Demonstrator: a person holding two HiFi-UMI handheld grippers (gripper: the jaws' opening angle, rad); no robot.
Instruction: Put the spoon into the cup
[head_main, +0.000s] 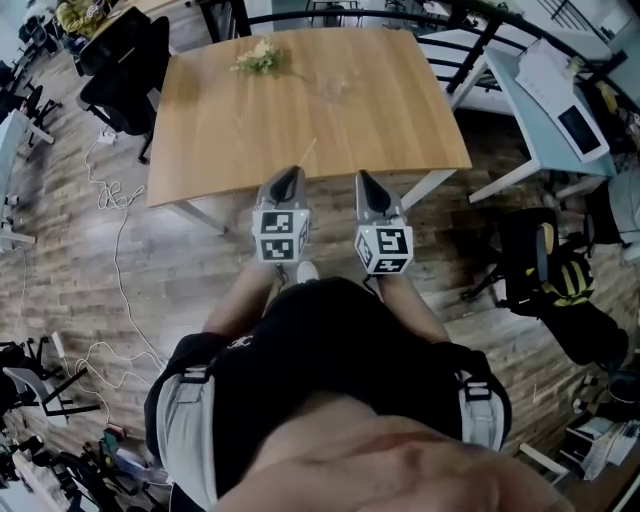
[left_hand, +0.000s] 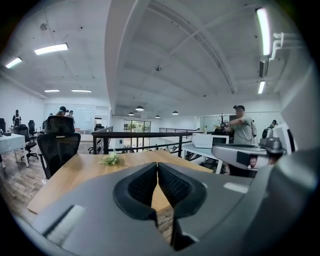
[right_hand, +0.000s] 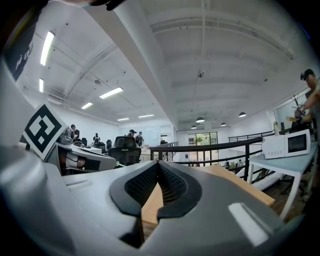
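A wooden table (head_main: 230, 140) stands in front of me. A thin pale spoon (head_main: 302, 156) lies near its front edge. Farther back, a faint clear cup (head_main: 335, 89) is hard to make out. Both grippers are held side by side just short of the table's front edge, above the floor. My left gripper (head_main: 292, 173) is shut with nothing in it, its tip close to the spoon. My right gripper (head_main: 362, 177) is shut and empty too. In the left gripper view the pads (left_hand: 143, 185) meet over the table (left_hand: 75, 170). The pads (right_hand: 172, 184) in the right gripper view also touch.
A small bunch of flowers (head_main: 260, 58) lies at the table's far side. Black office chairs (head_main: 130, 60) stand at the back left. A white desk (head_main: 560, 120) with a device is at the right, with a black chair and bag (head_main: 545, 265) below it. Cables (head_main: 110, 200) trail on the floor at the left.
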